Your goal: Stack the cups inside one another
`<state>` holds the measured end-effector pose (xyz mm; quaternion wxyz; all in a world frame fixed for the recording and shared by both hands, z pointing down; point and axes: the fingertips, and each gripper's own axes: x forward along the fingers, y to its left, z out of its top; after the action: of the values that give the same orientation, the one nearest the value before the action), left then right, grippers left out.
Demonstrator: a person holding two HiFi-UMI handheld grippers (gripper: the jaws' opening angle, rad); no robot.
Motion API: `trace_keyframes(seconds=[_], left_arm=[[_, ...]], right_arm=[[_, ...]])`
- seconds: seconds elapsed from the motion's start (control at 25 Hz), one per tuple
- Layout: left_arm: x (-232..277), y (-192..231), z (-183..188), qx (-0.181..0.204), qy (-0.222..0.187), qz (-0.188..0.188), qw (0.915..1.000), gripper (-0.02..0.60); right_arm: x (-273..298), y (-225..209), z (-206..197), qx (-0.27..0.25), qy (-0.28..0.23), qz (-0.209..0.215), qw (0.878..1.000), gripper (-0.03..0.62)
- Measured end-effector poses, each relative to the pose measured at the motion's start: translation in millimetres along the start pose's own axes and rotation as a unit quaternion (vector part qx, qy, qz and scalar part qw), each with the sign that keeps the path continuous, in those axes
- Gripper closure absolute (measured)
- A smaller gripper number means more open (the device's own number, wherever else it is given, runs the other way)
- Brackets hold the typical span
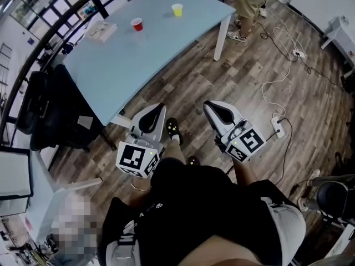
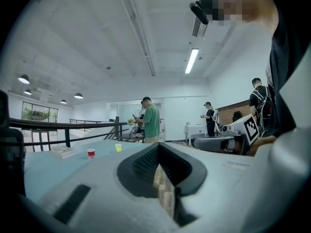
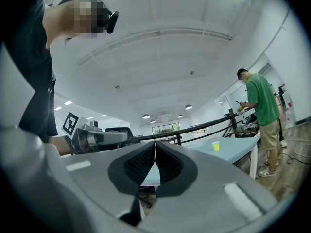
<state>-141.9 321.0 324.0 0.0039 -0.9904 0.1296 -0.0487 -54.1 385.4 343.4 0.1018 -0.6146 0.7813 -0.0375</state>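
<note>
One book (image 1: pixel 100 31) near red cup (image 1: pixel 136 24)

No legible text or numbers

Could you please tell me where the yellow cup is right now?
In the head view, the yellow cup stands on the light-blue table toward its far end, to the right of the red cup and apart from it.

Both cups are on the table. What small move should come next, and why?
Probably step closer to the table. The red cup and yellow cup stand apart at its far side, while the left gripper and right gripper are shut, empty and short of its edge.
</note>
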Motion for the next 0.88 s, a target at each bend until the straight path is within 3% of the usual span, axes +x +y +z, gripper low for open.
trace_keyframes(seconds=[0.36, 0.88], left_arm=[[60, 37, 2, -0.006, -0.011, -0.031, 0.9994, 0.597], [135, 127, -5, -0.019, 0.0, -0.044, 0.9989, 0.597]], right_arm=[[31, -50, 4, -0.01, 0.007, -0.032, 0.999, 0.588], [110, -125, 0, 0.002, 0.02, -0.065, 0.998, 0.588]])
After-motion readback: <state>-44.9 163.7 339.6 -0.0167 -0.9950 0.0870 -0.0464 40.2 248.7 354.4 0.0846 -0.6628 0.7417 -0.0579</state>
